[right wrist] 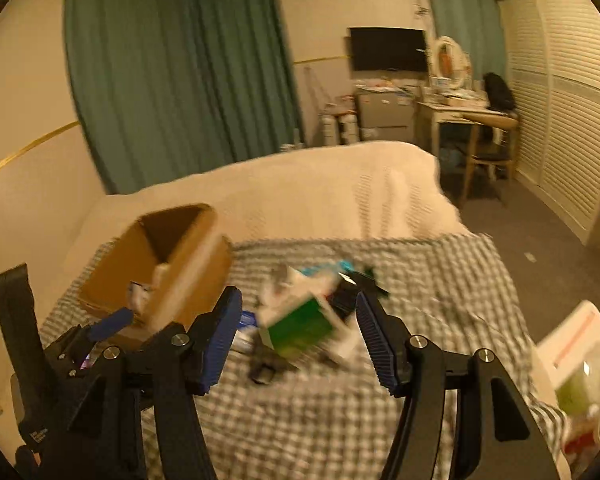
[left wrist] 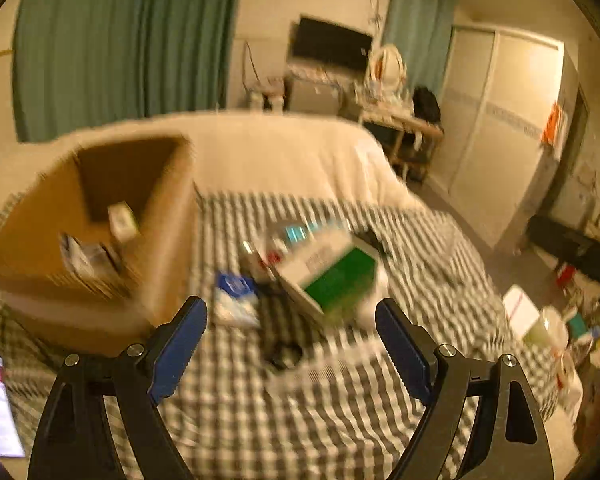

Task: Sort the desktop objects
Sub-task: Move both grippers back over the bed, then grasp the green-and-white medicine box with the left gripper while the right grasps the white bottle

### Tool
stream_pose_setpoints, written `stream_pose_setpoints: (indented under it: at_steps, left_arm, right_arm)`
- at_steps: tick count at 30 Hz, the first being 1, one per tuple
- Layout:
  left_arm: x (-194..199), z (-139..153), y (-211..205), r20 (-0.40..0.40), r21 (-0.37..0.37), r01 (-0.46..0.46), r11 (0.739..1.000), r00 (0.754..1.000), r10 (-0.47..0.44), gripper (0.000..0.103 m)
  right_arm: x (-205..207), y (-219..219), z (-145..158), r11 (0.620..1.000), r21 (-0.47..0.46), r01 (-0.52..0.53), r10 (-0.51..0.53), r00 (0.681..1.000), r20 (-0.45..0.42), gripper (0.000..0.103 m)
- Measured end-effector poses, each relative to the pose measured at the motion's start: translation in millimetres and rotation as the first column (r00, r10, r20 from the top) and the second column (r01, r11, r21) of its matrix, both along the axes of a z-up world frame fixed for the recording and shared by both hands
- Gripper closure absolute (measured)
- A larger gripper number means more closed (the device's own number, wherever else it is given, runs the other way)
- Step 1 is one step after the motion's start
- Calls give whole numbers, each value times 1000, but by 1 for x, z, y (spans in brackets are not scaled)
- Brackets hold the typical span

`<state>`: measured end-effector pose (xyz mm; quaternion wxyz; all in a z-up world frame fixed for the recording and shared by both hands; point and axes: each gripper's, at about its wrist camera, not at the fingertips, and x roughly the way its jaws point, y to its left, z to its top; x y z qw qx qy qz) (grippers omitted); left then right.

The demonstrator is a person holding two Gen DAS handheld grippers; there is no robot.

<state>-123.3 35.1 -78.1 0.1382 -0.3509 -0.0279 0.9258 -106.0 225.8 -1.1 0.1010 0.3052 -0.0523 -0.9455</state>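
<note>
Left gripper (left wrist: 291,312) empty, right gripper (right wrist: 297,310) empty, one cardboard box (left wrist: 100,236), one green-white carton (left wrist: 332,276)

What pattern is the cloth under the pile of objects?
The cloth is a dark-and-white check, gingham style. It shows best in the left wrist view.

Cloth (left wrist: 340,400) on bed: black/white check. Bedspread (left wrist: 284,148) cream. Cardboard box (left wrist: 32,236) brown. Carton (left wrist: 336,276) white w/ green side. Small packet (left wrist: 236,292) blue + white. Curtains (left wrist: 120,40) teal-green. Both hand-held grippers black w/ blue pads: left (left wrist: 292,344), right (right wrist: 296,336). Wardrobe doors (right wrist: 572,120) white, slatted.
</note>
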Motion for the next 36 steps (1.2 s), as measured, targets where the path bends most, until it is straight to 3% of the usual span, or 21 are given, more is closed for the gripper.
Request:
stream_pose_setpoints:
  at_steps: [5,9,13,18,25,29,32,34,36]
  left_arm:
    - [-7,-58,17,84,-12,-14,1000,996,15,14]
    - [-19,-79,21,105,-4,-43,999,993,44,14]
    - [-39,-86,24,104,43,-38,998,994,34,14]
    - [-68,-97,32,124,46,-40,998,992,34,14]
    - [-74,-91,38,168,200,-112,973,983,78,14]
    - [-67,-89,48,140,202,-165,965,980,139,8]
    - [-66,-87,60,107,167,-200,965,977,184,7]
    - [-67,-85,66,100,166,-205,965,977,190,7]
    - [-68,-81,73,86,130,-230,965,972,220,5]
  right_arm:
    - [6,30,-43,998,15,55,-56,998,41,44]
    - [-6,33,-79,998,13,53,-54,994,98,44]
    - [-30,35,-113,998,-23,50,-46,987,152,44]
    - [-73,37,-143,998,-50,50,-38,977,212,44]
    - [-151,52,-160,982,-168,87,-48,973,227,44]
    - [-168,52,-171,975,-220,37,9,979,206,44]
    - [-177,52,-195,971,-240,12,49,967,250,44]
    - [-184,52,-208,954,-301,2,86,956,279,42]
    - [-187,49,-211,956,-294,-6,93,954,286,40]
